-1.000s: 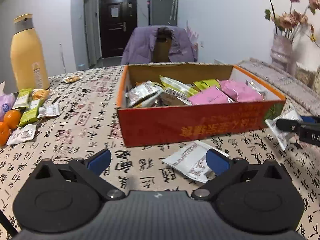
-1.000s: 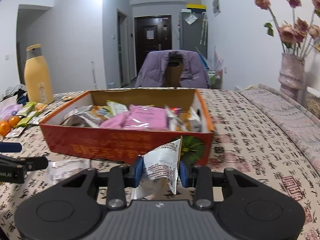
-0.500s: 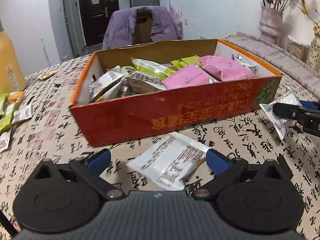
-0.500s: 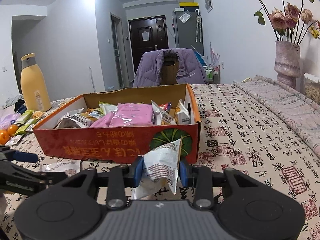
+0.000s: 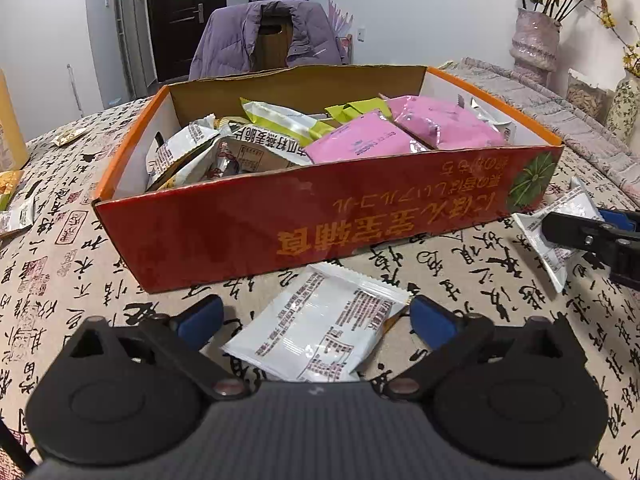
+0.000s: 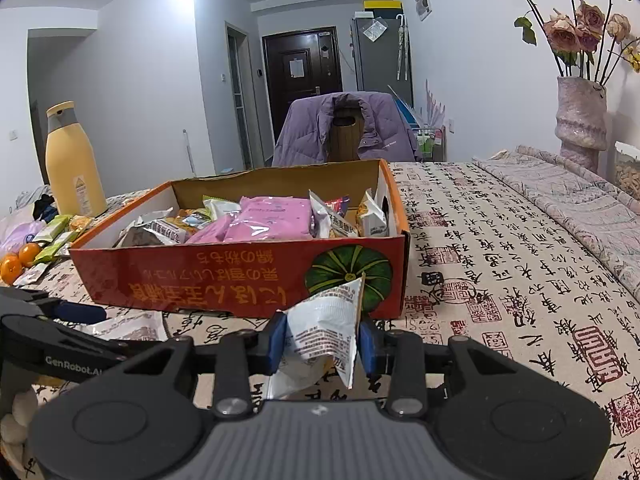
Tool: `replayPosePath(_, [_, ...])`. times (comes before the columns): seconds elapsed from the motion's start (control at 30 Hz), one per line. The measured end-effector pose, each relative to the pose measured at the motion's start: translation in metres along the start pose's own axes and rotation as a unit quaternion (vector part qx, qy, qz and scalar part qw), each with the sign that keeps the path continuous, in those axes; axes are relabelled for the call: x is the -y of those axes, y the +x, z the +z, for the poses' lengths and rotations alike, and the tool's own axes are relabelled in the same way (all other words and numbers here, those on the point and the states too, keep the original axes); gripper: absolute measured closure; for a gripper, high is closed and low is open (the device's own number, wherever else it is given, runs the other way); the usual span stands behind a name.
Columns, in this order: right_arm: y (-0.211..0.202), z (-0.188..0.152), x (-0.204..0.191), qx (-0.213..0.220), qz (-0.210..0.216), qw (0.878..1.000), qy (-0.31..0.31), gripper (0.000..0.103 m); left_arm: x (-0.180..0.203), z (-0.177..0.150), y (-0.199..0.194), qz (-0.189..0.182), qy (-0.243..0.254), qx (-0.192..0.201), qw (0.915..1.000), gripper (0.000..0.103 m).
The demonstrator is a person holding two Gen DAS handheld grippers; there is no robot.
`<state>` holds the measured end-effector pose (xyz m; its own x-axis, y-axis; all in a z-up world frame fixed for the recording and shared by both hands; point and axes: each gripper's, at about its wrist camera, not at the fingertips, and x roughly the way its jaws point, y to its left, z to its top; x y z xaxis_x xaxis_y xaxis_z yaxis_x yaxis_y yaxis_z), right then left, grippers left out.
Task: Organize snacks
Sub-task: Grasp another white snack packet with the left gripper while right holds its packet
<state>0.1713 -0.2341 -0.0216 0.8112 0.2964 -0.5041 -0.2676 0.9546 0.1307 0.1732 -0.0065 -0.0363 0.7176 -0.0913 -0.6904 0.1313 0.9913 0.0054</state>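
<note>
A red cardboard box (image 5: 320, 220) holds several snack packets, pink, green and white. A white snack packet (image 5: 320, 332) lies flat on the tablecloth in front of the box, between the fingers of my left gripper (image 5: 316, 316), which is open around it. My right gripper (image 6: 322, 340) is shut on another white snack packet (image 6: 324, 328) and holds it just in front of the box (image 6: 240, 276), near its right corner. That gripper and its packet (image 5: 556, 236) also show at the right of the left wrist view.
A yellow bottle (image 6: 74, 164), loose green and white packets (image 6: 52, 240) and oranges (image 6: 18, 260) sit at the left of the table. A vase of flowers (image 6: 580, 120) stands at the far right. A chair with a purple jacket (image 6: 344, 128) is behind the table.
My left gripper has moved forward and down, so the flat white packet now lies between its open fingers. My right gripper has kept its hold on its packet and risen slightly.
</note>
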Motion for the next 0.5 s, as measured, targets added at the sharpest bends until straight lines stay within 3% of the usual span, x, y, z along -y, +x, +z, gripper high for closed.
replayPosePath(0.07, [0.000,0.000,0.000,0.000,0.000,1.000,0.000,0.067,0.002,0.000,-0.003,-0.005,0.003,0.001,1.0000,0.016])
replayPosePath(0.17, [0.000,-0.001,0.000,0.000,0.000,1.000,-0.002,0.067,0.002,-0.001,-0.010,-0.008,-0.005,0.006,0.9999,0.037])
replayPosePath(0.2, [0.000,-0.001,-0.001,0.000,0.001,1.000,-0.003,0.067,0.001,-0.002,-0.013,-0.010,-0.009,0.009,0.9999,0.048])
replayPosePath(0.23, [-0.001,-0.001,-0.001,0.001,0.001,1.000,-0.003,0.067,0.000,-0.002,-0.014,-0.013,-0.014,0.009,0.9998,0.052])
replayPosePath(0.4, [-0.002,-0.002,-0.002,0.003,0.002,1.000,-0.006,0.067,0.001,-0.007,-0.022,-0.008,-0.024,0.022,0.9994,0.061])
replayPosePath(0.5, [-0.003,-0.002,-0.003,0.005,0.003,1.000,-0.009,0.067,0.004,-0.009,-0.027,-0.006,-0.025,0.029,0.9993,0.062])
